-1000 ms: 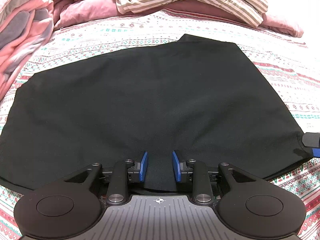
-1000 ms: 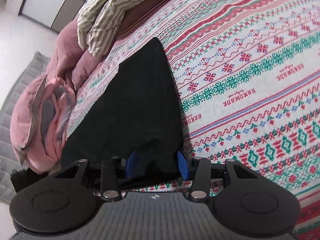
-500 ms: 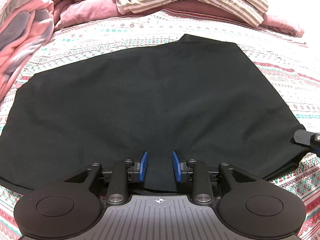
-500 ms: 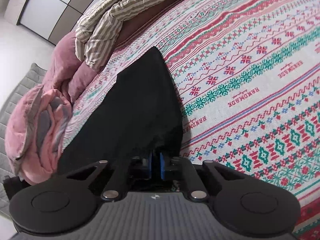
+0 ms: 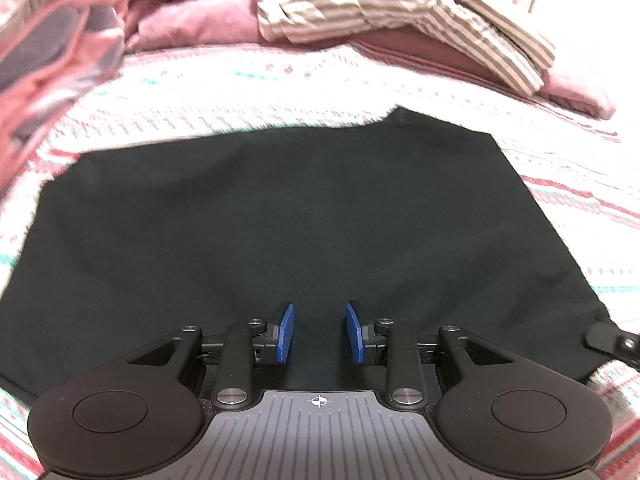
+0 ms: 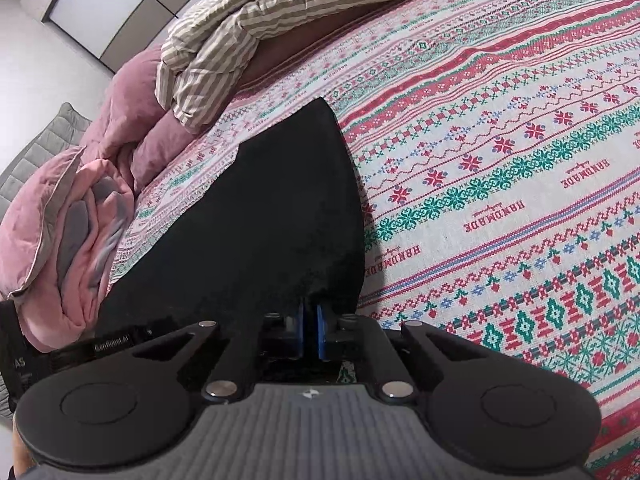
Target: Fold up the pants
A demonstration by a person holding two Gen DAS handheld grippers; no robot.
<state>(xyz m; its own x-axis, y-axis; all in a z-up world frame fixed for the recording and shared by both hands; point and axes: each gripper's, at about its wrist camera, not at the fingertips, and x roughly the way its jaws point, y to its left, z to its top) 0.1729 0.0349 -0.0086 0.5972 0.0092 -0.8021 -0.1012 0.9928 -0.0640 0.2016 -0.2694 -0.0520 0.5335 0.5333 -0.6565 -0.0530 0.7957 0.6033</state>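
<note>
On a bed spread with a red-and-green patterned bedcover [image 6: 500, 128], a pair of black pants [image 5: 288, 232] lies flat and already doubled into a broad dark panel, its near hem running under both hand-held tools. A second ago the right gripper [image 6: 309, 334] stood with its blue pads wide around the near right corner of the cloth; now those pads are drawn in to a narrow slit with the black fabric pinched between them, and the corner appears to be lifting a little off the bedcover. In the left wrist view the tip of that same tool shows at the far right edge, at the corner of the pants.

The left gripper [image 5: 320, 334] has kept the same modest gap throughout, its blue pads [image 5: 285, 334] standing apart with the near hem lying dark between them. Whether those pads truly bite the cloth or only straddle it cannot be told from here. The left view is smeared at its edges where a second ago it was sharp, which suggests that hand has just begun to travel.

With the right corner now seized, the next fold looks ready to start: the near edge could be carried up and over toward the far edge, where a striped sheet [image 5: 400, 12] and pink duvet [image 6: 60, 232] lie bunched. The risk is an uneven lift if the left side is not really held, leaving the fold skewed.
</note>
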